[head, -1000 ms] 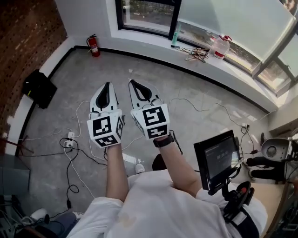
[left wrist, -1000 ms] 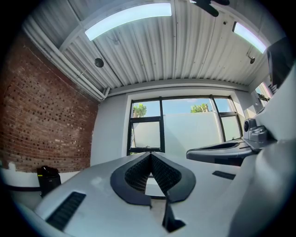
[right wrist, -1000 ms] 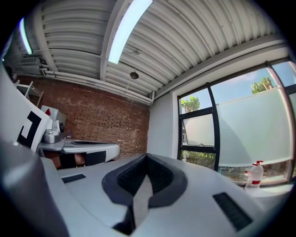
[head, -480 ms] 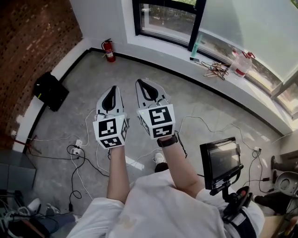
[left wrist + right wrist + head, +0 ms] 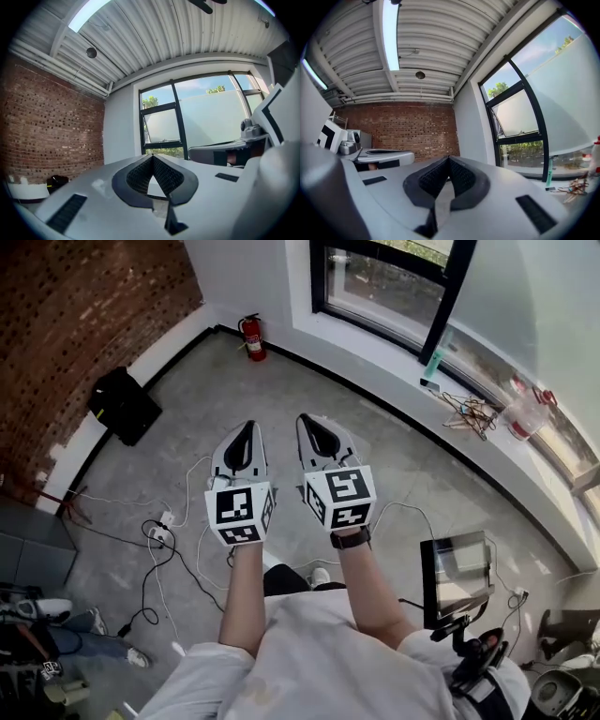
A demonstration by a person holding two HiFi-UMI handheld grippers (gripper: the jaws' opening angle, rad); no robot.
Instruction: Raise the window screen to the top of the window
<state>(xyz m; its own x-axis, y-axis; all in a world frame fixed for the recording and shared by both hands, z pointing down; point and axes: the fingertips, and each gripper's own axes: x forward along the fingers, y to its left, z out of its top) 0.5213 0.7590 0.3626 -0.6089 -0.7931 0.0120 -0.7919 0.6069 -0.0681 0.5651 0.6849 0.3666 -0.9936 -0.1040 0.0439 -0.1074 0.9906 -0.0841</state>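
Left gripper (image 5: 246, 426), right gripper (image 5: 310, 420): level, side by side, held outstretched | jaws: both together, empty | window screen (image 5: 534, 306): on window (image 5: 375, 282), upper right, well apart | change: same pose; fire extinguisher (image 5: 250, 337) now nearer view centre.

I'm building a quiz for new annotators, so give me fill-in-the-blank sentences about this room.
The left claw and the right claw hold nothing; each is ___, not open.
The red fire extinguisher stands on the grey ___.
The slim teal bottle stands on the white ___.
Missing words: shut; floor; windowsill.
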